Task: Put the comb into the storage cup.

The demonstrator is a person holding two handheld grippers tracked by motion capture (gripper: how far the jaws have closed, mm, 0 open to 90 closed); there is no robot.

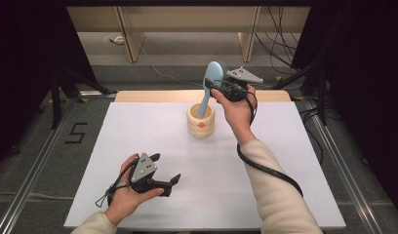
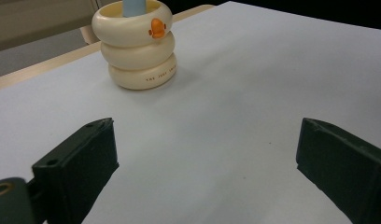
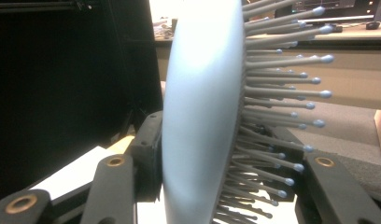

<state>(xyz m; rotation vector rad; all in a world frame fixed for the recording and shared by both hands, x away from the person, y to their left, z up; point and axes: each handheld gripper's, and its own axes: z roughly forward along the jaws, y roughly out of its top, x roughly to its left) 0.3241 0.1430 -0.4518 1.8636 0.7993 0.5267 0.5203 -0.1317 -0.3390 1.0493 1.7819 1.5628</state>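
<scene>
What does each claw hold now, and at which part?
The right claw grips the blue hairbrush at its head, handle down in the cream holder. The left claw is open and holds nothing.

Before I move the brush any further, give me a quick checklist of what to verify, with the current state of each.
1. Right tongs shut on the blue hairbrush head: ok, one jaw on its smooth back, the other among the bristles in the right gripper view.
2. Brush handle inside the cream ring-stacked holder: ok, the handle leans out of the opening.
3. Handle end touching the holder's bottom: cannot tell, hidden inside.
4. Holder upright on the white table: ok.
5. Left tongs open and clear of the holder: ok, jaws spread wide, nothing between them.
</scene>
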